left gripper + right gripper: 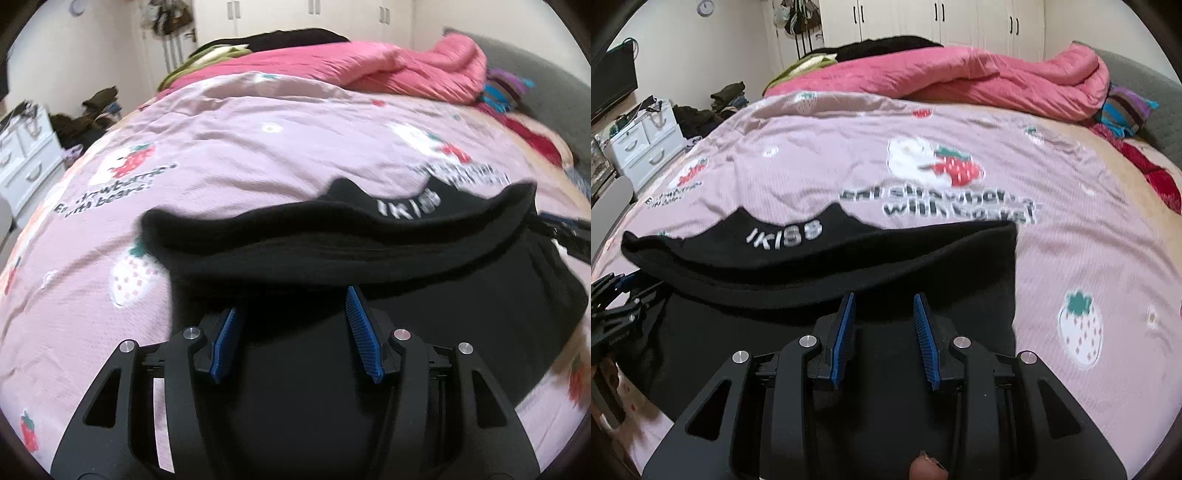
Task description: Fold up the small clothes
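A small black garment (332,236) with white "IKISS" lettering lies on the pink strawberry-print bedspread (240,155); its far part is folded over toward me. It also shows in the right wrist view (820,258). My left gripper (291,299) is open, its blue-padded fingers just above the garment's near part, holding nothing. My right gripper (884,301) is open over the same garment, a little right of its middle. The left gripper shows at the left edge of the right wrist view (617,306), and the right gripper at the right edge of the left wrist view (565,232).
A crumpled pink quilt (979,77) lies at the far side of the bed, with striped cloth (1123,110) and red cloth (1156,173) at the right. A white drawer unit (646,144) and dark clothes (698,114) stand left of the bed. White wardrobes (942,18) line the back wall.
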### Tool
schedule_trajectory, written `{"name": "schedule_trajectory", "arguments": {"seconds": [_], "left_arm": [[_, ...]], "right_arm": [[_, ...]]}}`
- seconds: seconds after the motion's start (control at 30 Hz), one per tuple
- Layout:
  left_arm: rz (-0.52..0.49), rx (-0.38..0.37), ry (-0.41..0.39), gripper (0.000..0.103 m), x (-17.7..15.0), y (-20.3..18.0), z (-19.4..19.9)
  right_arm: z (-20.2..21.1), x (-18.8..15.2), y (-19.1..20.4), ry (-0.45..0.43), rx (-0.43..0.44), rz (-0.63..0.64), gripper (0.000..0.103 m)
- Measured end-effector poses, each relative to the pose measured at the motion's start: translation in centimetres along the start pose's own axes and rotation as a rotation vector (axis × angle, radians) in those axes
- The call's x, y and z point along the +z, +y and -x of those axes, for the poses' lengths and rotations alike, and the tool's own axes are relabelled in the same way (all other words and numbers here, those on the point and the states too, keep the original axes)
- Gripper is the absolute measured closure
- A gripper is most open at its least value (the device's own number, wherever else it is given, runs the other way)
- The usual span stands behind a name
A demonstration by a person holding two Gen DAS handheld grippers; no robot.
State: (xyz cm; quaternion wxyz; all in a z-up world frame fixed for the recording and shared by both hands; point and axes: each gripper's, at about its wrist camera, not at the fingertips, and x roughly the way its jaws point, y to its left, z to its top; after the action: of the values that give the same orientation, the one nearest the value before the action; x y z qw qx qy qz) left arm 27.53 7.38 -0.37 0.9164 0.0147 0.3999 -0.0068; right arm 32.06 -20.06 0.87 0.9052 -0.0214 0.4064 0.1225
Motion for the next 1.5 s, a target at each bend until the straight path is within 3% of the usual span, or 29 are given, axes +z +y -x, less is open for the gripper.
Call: {"name": "schedule_trajectory", "arguments": {"seconds": [0.23, 0.37, 0.47, 0.57, 0.7, 0.73, 0.77, 0.8, 0.9, 1.0, 1.13, 1.27, 1.33, 1.5], "left_arm": [[0.137, 0.033, -0.109, 0.055, 2.3, 5.0, 2.5], [0.211, 0.039, -0.125, 0.052, 2.5, 7.6, 3.3], [0.235, 0.045, -0.100, 0.051, 2.2, 8.8, 3.1], [0.229, 0.027, -0.034, 0.047, 1.6, 9.0, 1.6], [0.228, -0.003, 0.029, 0.047, 0.7, 8.2, -0.7], [0.221, -0.001, 0.035, 0.051, 0.5, 8.0, -1.1], [0.210, -0.002, 0.042, 0.064, 0.4, 7.8, -1.5], [0.197, -0.024, 0.048, 0.095, 0.2, 7.6, -1.9], [0.182, -0.025, 0.032, 0.099, 0.4, 7.4, -1.4], [0.180, -0.007, -0.035, 0.099, 1.1, 7.7, 0.4], [0.169, 0.018, -0.086, 0.099, 1.8, 7.9, 1.6], [0.159, 0.037, -0.018, 0.098, 1.1, 7.6, -0.9], [0.142, 0.061, 0.029, 0.092, 0.6, 7.4, -2.2], [0.143, 0.087, 0.019, 0.077, 0.2, 7.4, -1.3]], "right_arm": [[1.0, 2.4, -2.3, -0.067, -0.014, -0.052, 0.071], [1.1, 2.6, -4.7, -0.072, -0.040, -0.102, 0.071], [0.6, 1.7, -6.4, -0.046, -0.029, -0.139, 0.071], [-0.7, 0.7, -7.2, 0.007, -0.029, -0.151, 0.059], [-2.6, -0.2, -7.0, 0.074, 0.016, -0.146, 0.059], [-2.9, -0.3, -6.8, 0.081, 0.031, -0.141, 0.061], [-3.1, -0.4, -6.6, 0.085, 0.037, -0.133, 0.081], [-3.1, -0.5, -6.4, 0.079, 0.021, -0.120, 0.094], [-2.2, -0.3, -6.3, 0.030, 0.021, -0.112, 0.100], [-0.5, 0.4, -6.7, -0.053, 0.029, -0.127, 0.100], [-0.9, 0.9, -6.9, -0.078, 0.005, -0.125, 0.100], [-3.1, 0.2, -7.1, -0.005, -0.033, -0.135, 0.100], [-3.8, -0.3, -7.1, 0.021, -0.051, -0.138, 0.100], [-3.1, -0.9, -7.1, 0.018, -0.088, -0.132, 0.091]]}}
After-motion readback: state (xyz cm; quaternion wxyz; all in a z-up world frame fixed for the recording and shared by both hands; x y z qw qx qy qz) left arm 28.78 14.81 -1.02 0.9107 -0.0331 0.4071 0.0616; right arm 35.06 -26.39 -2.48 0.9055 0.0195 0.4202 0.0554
